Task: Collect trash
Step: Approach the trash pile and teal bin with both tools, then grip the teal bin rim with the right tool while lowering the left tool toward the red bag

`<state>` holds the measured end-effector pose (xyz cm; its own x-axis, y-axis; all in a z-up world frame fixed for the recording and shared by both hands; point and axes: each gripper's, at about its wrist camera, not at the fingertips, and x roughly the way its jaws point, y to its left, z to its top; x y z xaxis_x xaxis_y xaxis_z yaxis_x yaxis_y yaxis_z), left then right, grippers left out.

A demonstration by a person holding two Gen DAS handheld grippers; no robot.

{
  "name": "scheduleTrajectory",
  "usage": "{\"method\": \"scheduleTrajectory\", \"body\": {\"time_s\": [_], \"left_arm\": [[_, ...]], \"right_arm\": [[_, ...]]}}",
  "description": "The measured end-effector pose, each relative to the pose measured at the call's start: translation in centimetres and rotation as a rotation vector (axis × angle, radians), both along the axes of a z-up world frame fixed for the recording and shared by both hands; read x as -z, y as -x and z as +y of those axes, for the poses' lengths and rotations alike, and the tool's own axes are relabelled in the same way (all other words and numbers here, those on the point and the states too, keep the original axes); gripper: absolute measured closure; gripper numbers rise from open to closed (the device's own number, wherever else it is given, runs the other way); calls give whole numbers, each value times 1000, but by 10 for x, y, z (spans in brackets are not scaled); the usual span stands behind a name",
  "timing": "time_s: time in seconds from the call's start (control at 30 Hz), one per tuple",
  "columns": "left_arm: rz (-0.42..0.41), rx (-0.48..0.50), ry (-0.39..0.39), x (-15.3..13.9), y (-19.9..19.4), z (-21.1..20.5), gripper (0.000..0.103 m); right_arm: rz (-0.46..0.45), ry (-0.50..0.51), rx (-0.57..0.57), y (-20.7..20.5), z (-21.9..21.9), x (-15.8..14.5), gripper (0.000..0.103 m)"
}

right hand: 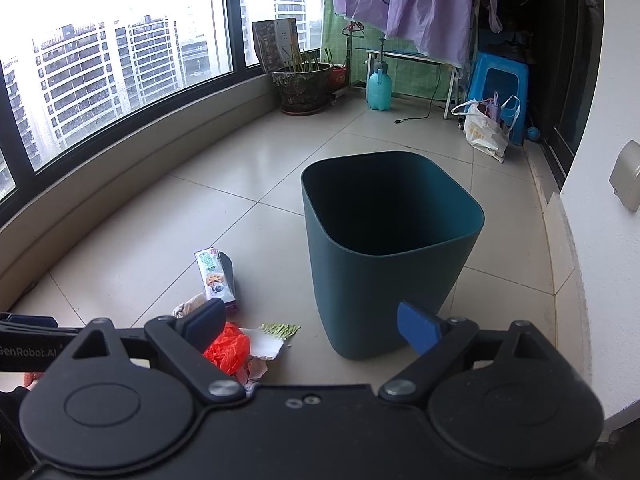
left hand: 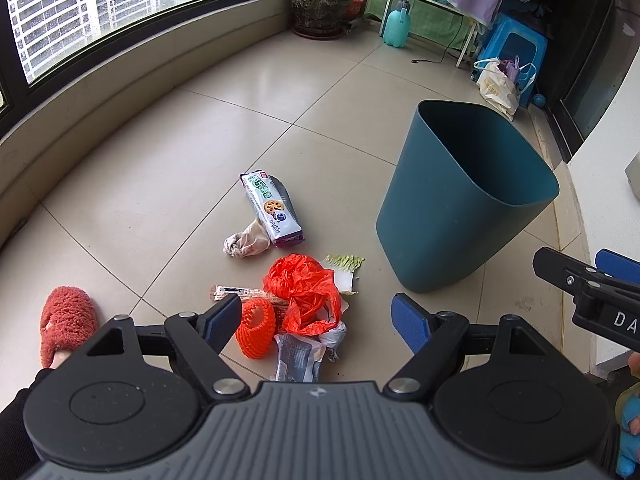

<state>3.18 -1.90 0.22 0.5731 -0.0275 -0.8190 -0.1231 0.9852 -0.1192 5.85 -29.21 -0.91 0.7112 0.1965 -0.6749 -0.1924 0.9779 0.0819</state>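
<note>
L gripper [left hand: 316,320] jaws spread wide, nothing between them, hovering over the trash pile on the tile floor [left hand: 168,168]. Just below the gap: red plastic bag [left hand: 304,292], orange foam net [left hand: 256,330] by the L finger, grey wrapper [left hand: 298,356] at 6 o'clock. Thin stick wrapper [left hand: 230,291] pokes out at 9 of the red bag, torn white/green paper [left hand: 346,270] at 2. Further out at 11: crumpled tissue [left hand: 246,244] touching a biscuit pack [left hand: 272,208]. Teal bin [left hand: 452,220] upright at 2 o'clock, well apart from the pile; can't see its bottom.

R gripper [right hand: 316,328] also released wide, empty, aimed at the bin, w/ bin base between the fingers in view. Pile sits at its 8–9 o'clock.

Red slipper [left hand: 66,316] at 9 of L gripper. Plant pot [left hand: 320,10] and spray bottle [left hand: 396,26] at 12, far wall side.
</note>
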Motion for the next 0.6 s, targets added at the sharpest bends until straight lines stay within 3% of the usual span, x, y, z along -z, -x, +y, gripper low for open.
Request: {"method": "scheduleTrajectory", "body": {"time_s": [0.33, 0.5, 0.6], "left_arm": [[-23, -41, -21, -18, -15, 8, 21], [-32, -50, -45, -20, -33, 10, 21], [-19, -56, -48, -14, -45, 12, 21]], "right_arm": [[-31, 26, -46, -26, -10, -30, 11], [-117, 112, -41, -85, -32, -50, 11], [-73, 105, -23, -133, -54, -48, 11]]}}
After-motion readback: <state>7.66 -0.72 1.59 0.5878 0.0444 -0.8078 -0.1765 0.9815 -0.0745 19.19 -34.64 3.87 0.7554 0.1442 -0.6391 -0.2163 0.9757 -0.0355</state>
